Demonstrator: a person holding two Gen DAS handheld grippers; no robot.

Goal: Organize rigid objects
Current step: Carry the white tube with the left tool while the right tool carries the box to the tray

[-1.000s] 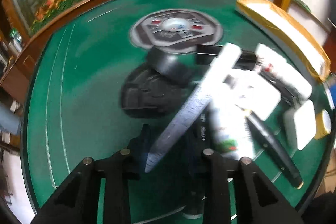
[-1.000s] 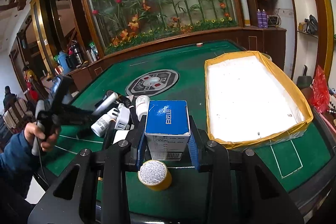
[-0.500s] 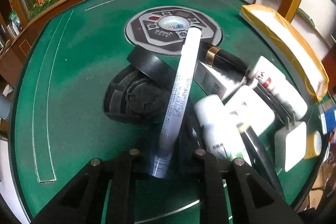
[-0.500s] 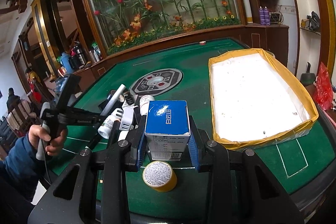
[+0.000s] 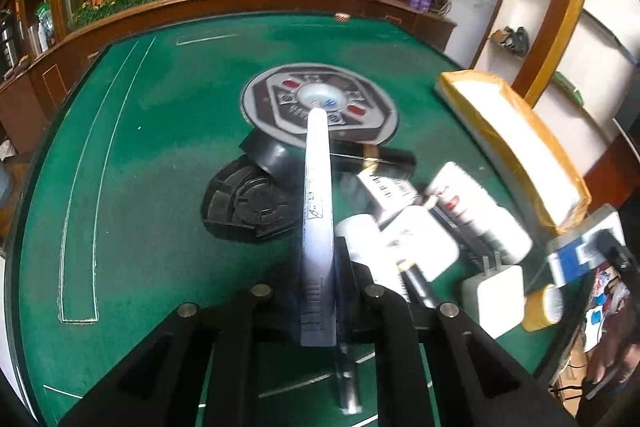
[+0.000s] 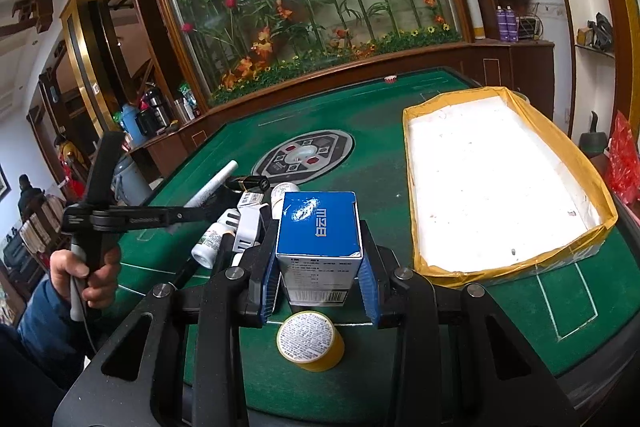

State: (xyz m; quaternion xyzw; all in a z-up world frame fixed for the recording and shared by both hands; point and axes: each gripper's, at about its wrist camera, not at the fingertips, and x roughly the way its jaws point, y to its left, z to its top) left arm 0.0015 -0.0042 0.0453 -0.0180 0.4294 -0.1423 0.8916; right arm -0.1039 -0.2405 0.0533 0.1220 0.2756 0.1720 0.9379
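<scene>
A: What has the left gripper [image 5: 318,307] got?

B: A long white tube [image 5: 318,211]. The jaws have just been closing and now pinch its flat crimped end, so the tube sticks out forward over the green table [image 5: 132,155], above a pile of clutter.

A: What's in that pile?

B: Just left of the tube, a black round part [image 5: 244,205] with a black tape roll [image 5: 268,157] leaning on its far edge. To the right, a white bottle [image 5: 480,205], a barcoded carton [image 5: 386,187], a white plug adapter [image 5: 494,293] with its prongs up, a dark pen [image 5: 418,283], and a yellow tape roll [image 5: 542,307] at the edge. They lie packed together, many touching.

A: And the right gripper [image 6: 320,281]?

B: Clamped on a blue and white box [image 6: 318,227], held upright between the blue pads [image 6: 370,287]. The yellow tape roll [image 6: 310,341] sits on the table right below it.

A: Where's the tray?

B: The yellow-rimmed tray [image 6: 572,163] lies to the right of the box, white inside, bare but for a few specks. From the right wrist view a hand [image 6: 86,271] in a blue sleeve holds the left gripper [image 6: 200,213] over the pile, tube [image 6: 212,187] angled up. The pile stands between the two grippers.
</scene>
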